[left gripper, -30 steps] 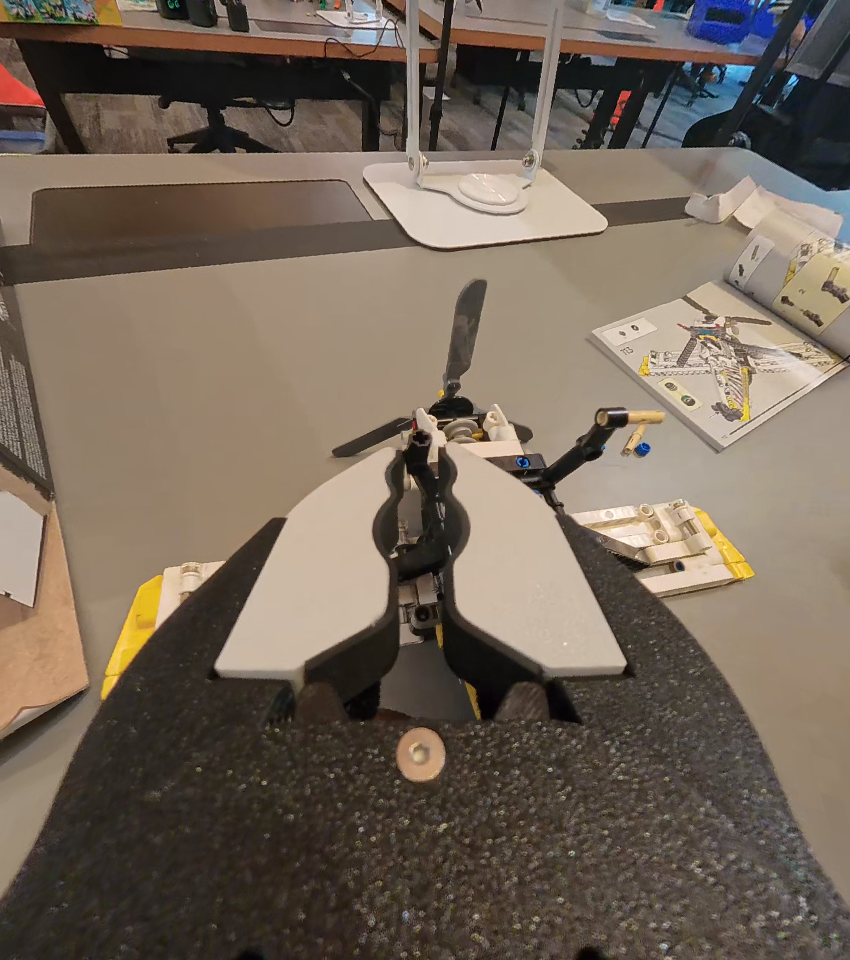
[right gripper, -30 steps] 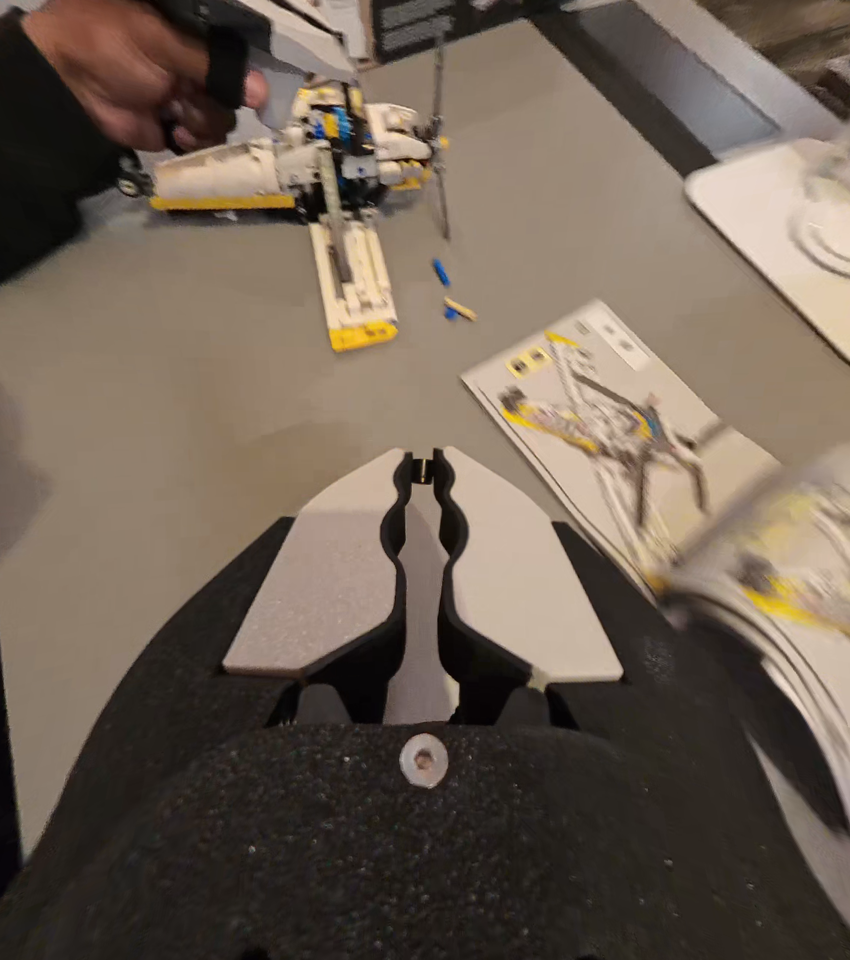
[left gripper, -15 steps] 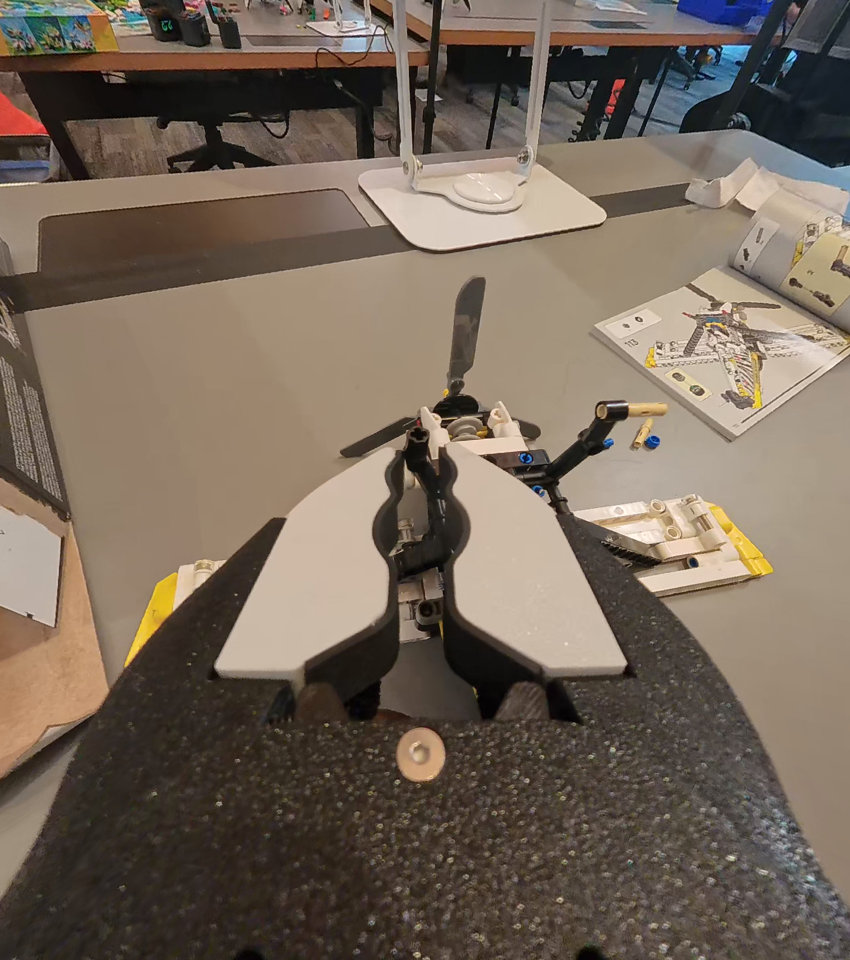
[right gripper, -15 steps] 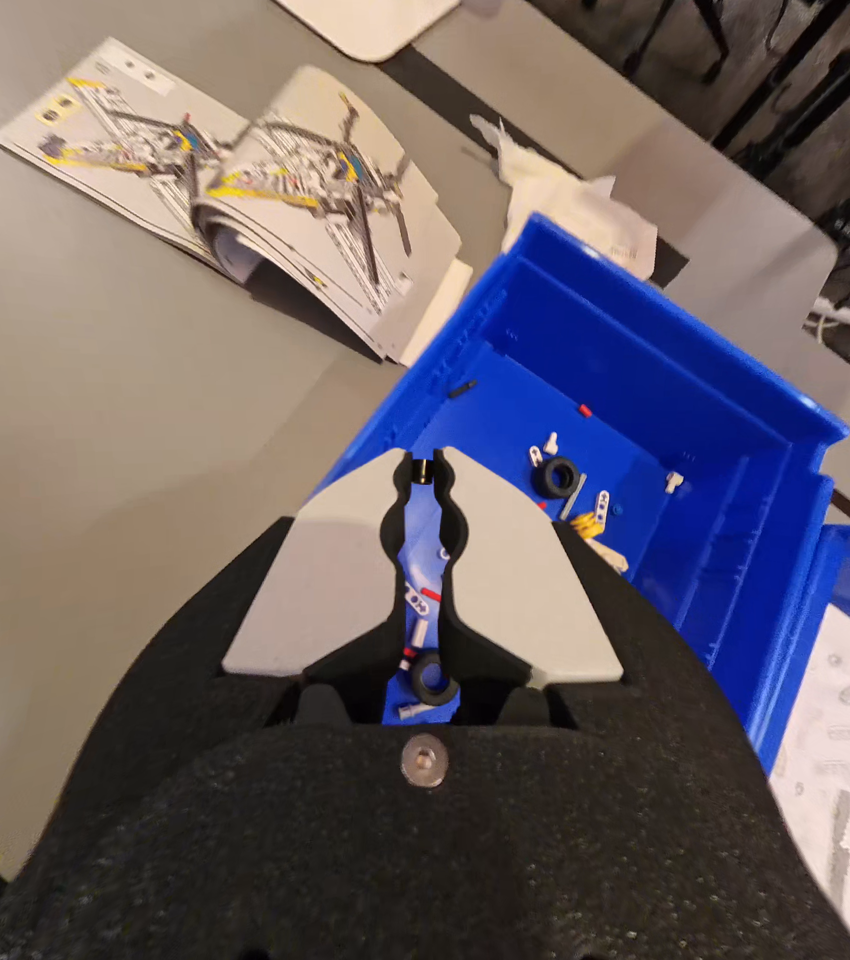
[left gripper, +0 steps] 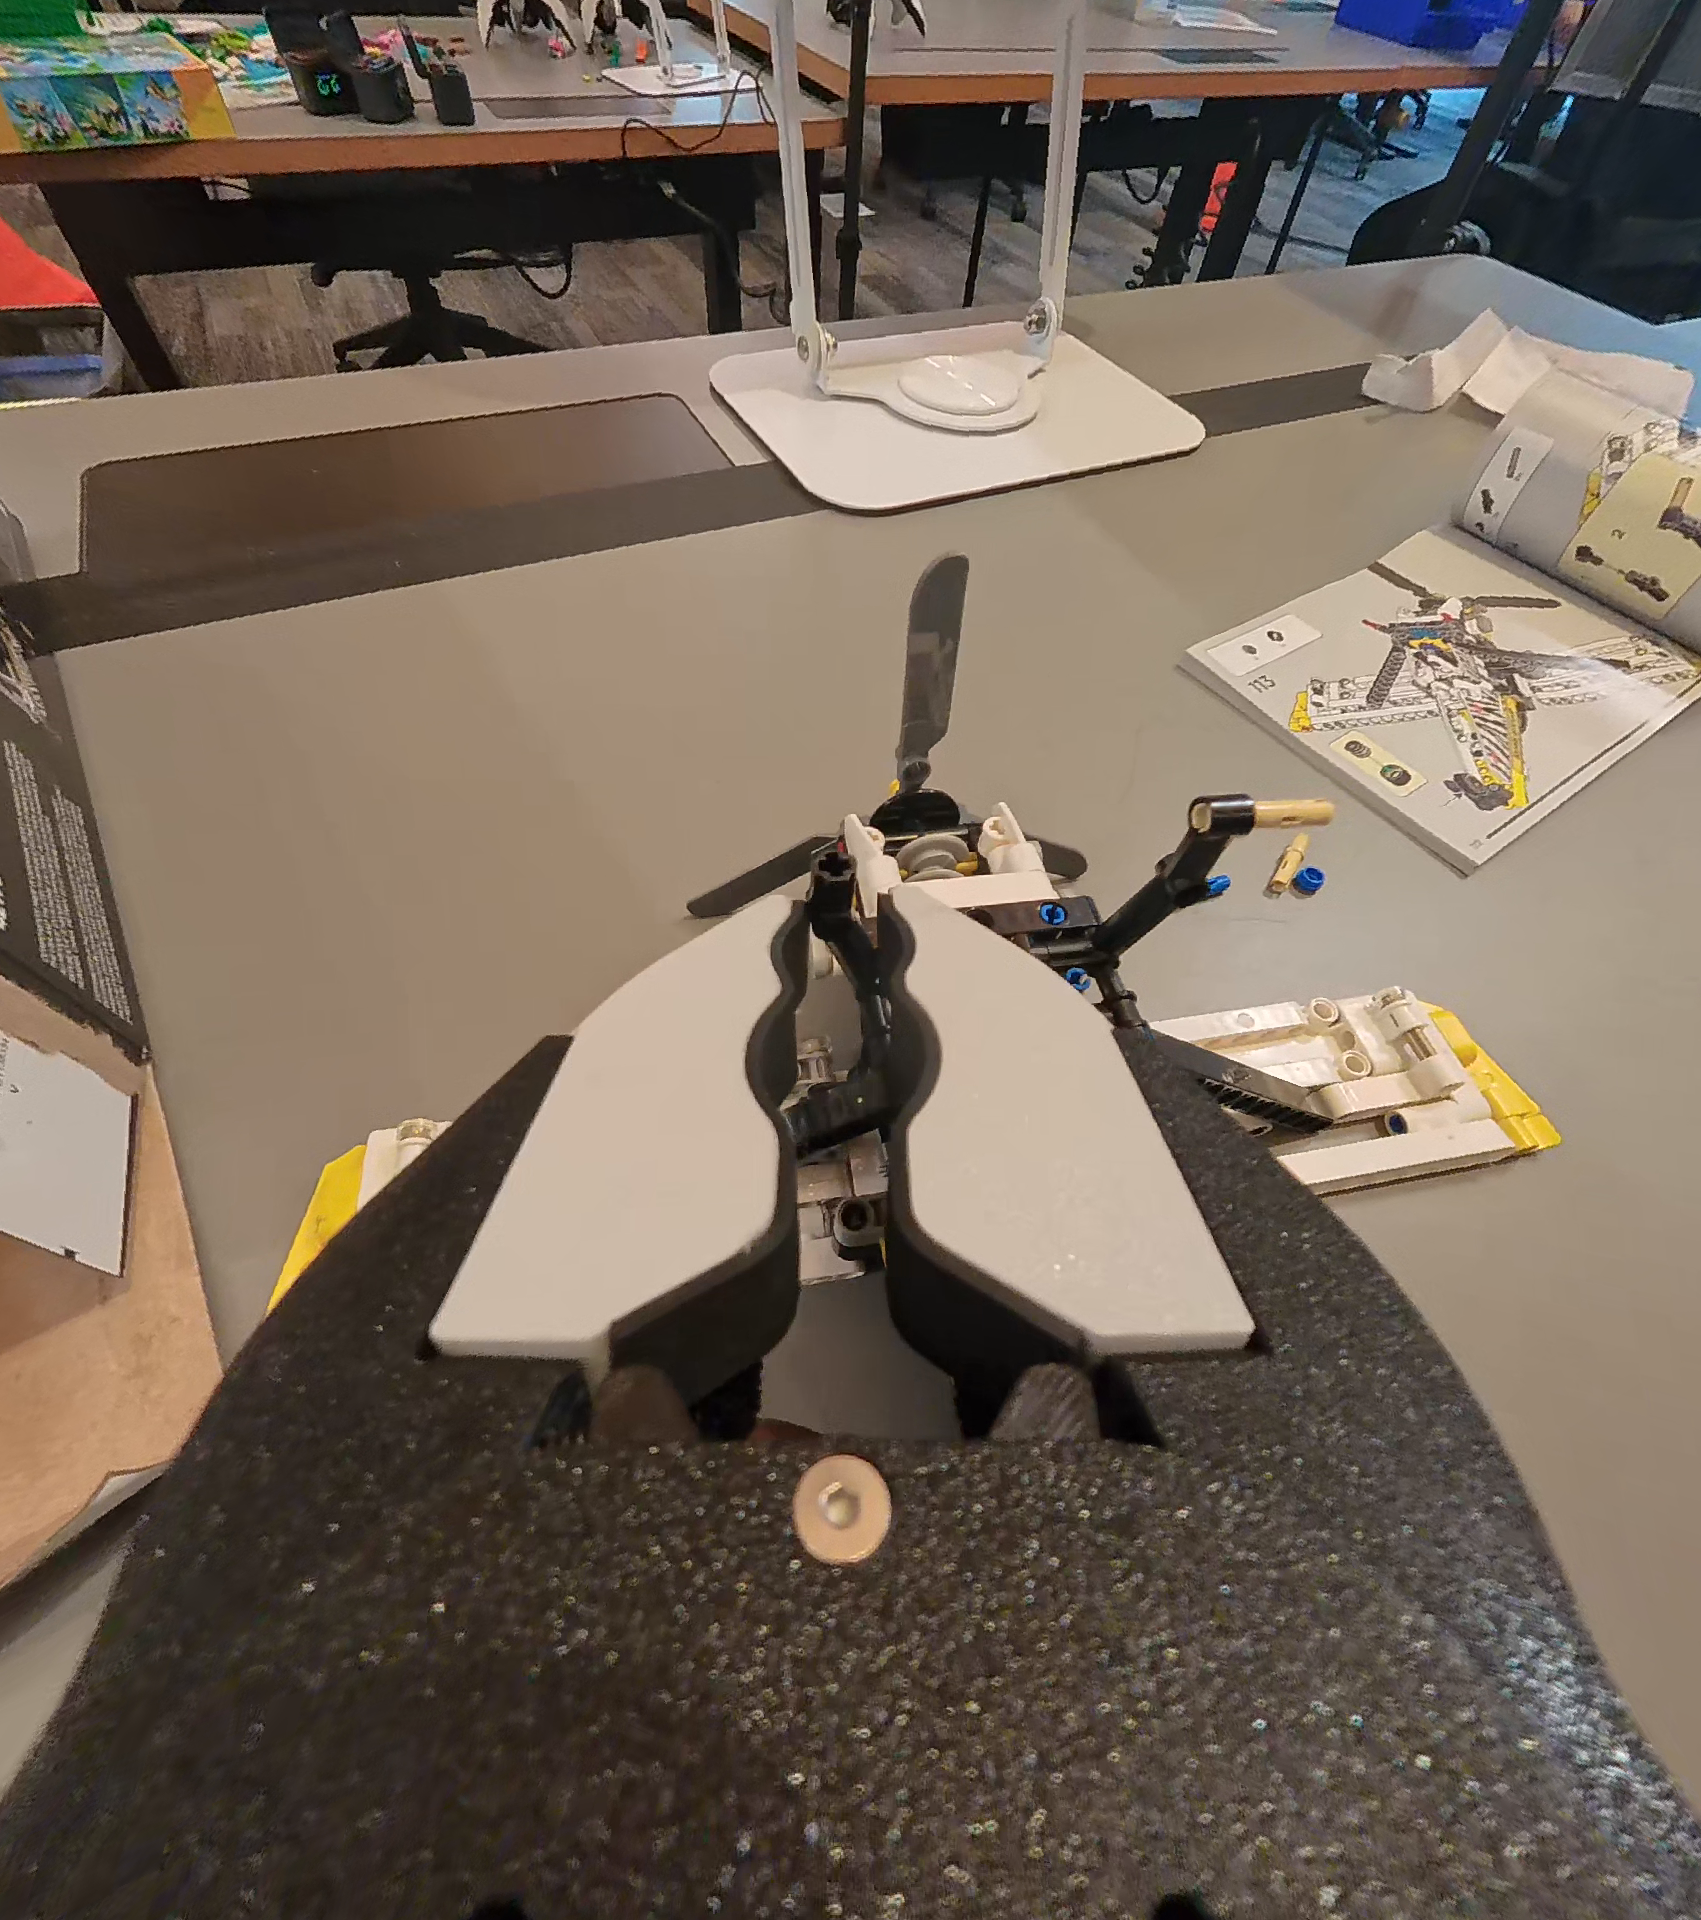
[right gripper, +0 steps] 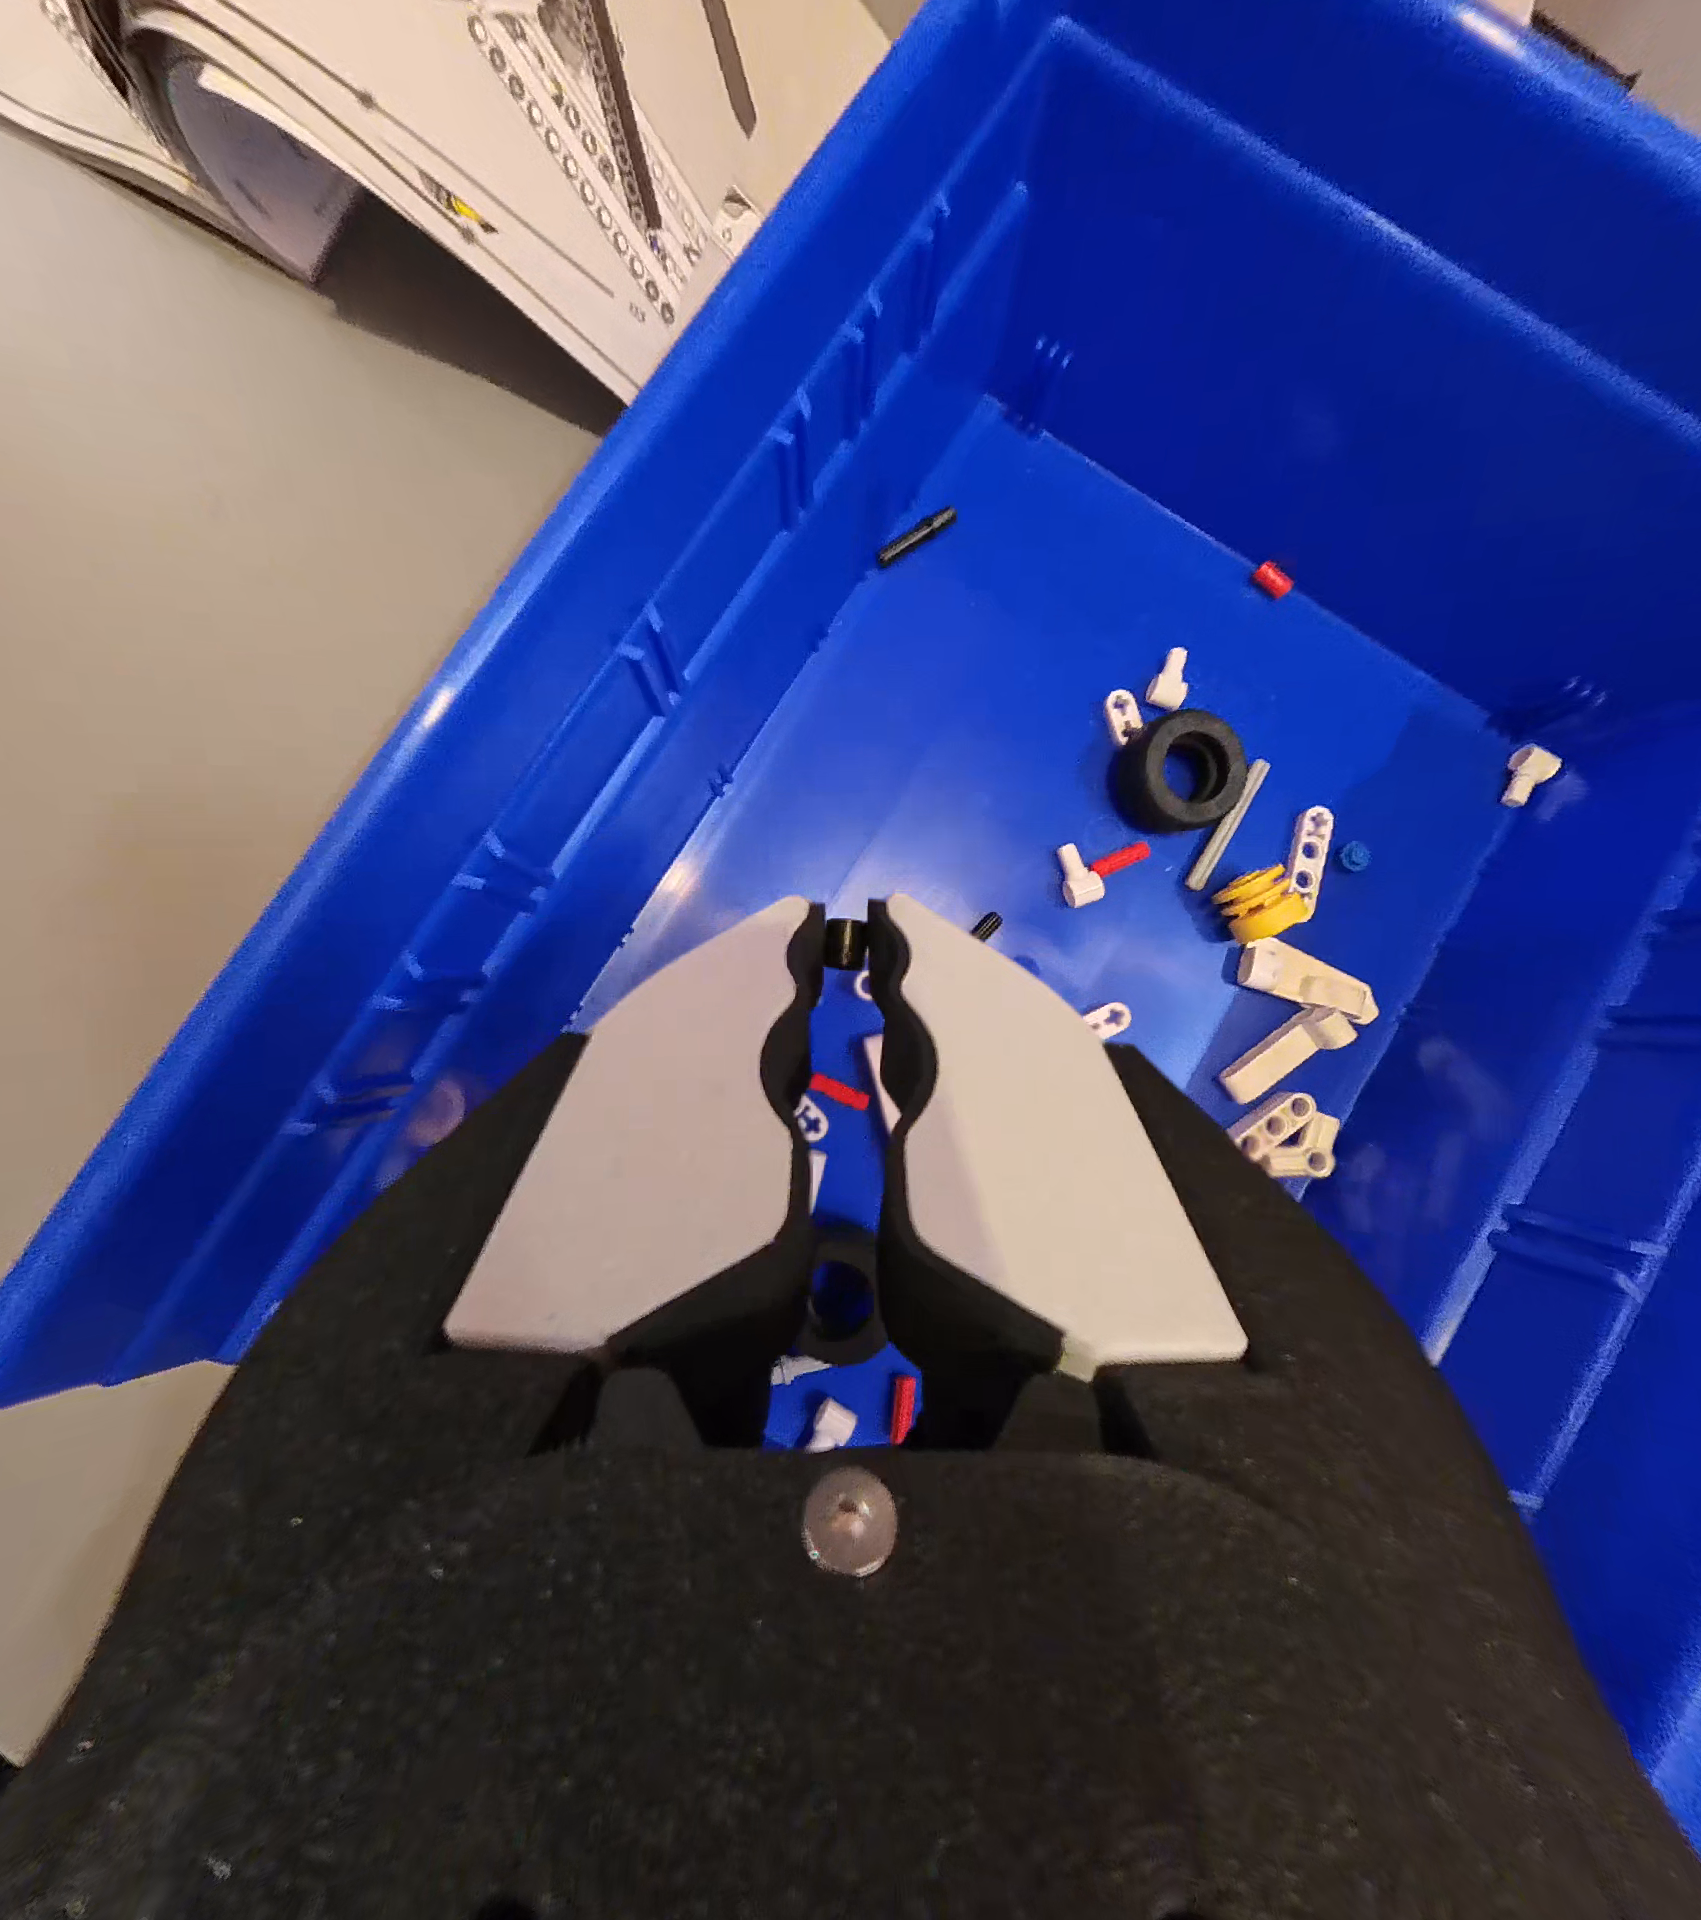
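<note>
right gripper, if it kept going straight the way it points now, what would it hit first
Most likely the bare floor of the blue bin, just past the fingertips. The right gripper, pinching a small black piece, points down into it. The tyre and white pieces lie off to the right. Depth is unclear.

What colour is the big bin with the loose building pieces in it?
Blue. The bin shows best in the right wrist view.
</note>
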A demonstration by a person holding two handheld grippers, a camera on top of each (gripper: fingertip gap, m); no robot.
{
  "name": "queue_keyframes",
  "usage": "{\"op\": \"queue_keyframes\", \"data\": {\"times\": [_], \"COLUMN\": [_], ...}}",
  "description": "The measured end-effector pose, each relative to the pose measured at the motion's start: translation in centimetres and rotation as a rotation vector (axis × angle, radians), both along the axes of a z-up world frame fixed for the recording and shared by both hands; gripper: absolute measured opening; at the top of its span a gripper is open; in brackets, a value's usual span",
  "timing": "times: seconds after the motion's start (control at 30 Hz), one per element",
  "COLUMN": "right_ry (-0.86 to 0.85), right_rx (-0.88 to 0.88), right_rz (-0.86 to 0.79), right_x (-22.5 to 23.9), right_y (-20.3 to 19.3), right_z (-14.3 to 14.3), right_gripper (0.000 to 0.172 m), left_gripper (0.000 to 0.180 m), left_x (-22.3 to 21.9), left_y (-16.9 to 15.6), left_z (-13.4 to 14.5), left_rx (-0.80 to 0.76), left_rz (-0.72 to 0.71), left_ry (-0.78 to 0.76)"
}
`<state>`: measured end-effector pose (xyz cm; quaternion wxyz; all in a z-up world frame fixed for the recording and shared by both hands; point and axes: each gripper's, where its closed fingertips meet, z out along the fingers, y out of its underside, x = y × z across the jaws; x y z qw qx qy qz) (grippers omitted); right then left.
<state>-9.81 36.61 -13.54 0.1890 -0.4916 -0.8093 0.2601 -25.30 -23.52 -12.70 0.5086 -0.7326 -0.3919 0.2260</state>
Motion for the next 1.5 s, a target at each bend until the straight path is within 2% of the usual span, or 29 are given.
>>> {"op": "queue_keyframes", "data": {"times": [0.3,0.4,0.53,0.67,0.77,0.87,1.03,1.17,1.27,1.33,1.5], "right_ry": [-0.05,-0.054,-0.03,0.033,0.075,0.115,0.144,0.162,0.143,0.087,-0.075], "right_rx": [0.02,0.042,0.097,0.225,0.256,0.222,0.177,0.195,0.23,0.2,0.171], "right_rz": [-0.012,-0.027,-0.039,-0.008,0.117,0.302,0.669,0.935,1.093,1.137,1.224], "right_x": [0.2,0.1,0.0,-0.9,-2.3,-3.8,-5.9,-9.2,-11.4,-12.3,-12.9], "right_y": [0.0,0.2,0.3,-1.4,-6.6,-15.1,-30.5,-39.1,-42.6,-44.0,-44.8], "right_z": [-0.7,-0.5,1.2,4.6,6.6,7.1,4.5,1.4,-0.9,-2.0,-4.2], "right_gripper": [0.008,0.016,0.021,0.021,0.021,0.021,0.02,0.019,0.019,0.019,0.019], "left_gripper": [0.013,0.013,0.011,0.01,0.01,0.009,0.01,0.01,0.01,0.01,0.01], "left_x": [0.3,0.4,0.5,0.6,0.7,0.8,1.1,1.6,2.1,2.2,2.4], "left_y": [0.0,0.0,0.1,0.1,0.1,0.0,0.3,0.6,1.3,1.3,1.3], "left_z": [-0.1,-0.3,-0.7,-0.7,-0.8,-0.8,-0.4,0.1,0.5,0.5,0.7], "left_rx": [0.004,-0.015,-0.037,-0.05,-0.05,-0.045,-0.029,-0.028,-0.027,-0.045,-0.04], "left_rz": [-0.012,-0.016,-0.025,-0.02,-0.023,-0.014,-0.016,-0.017,-0.039,-0.041,-0.043], "left_ry": [0.002,0.001,-0.006,-0.006,-0.013,-0.024,-0.027,-0.023,-0.015,-0.009,-0.01]}}
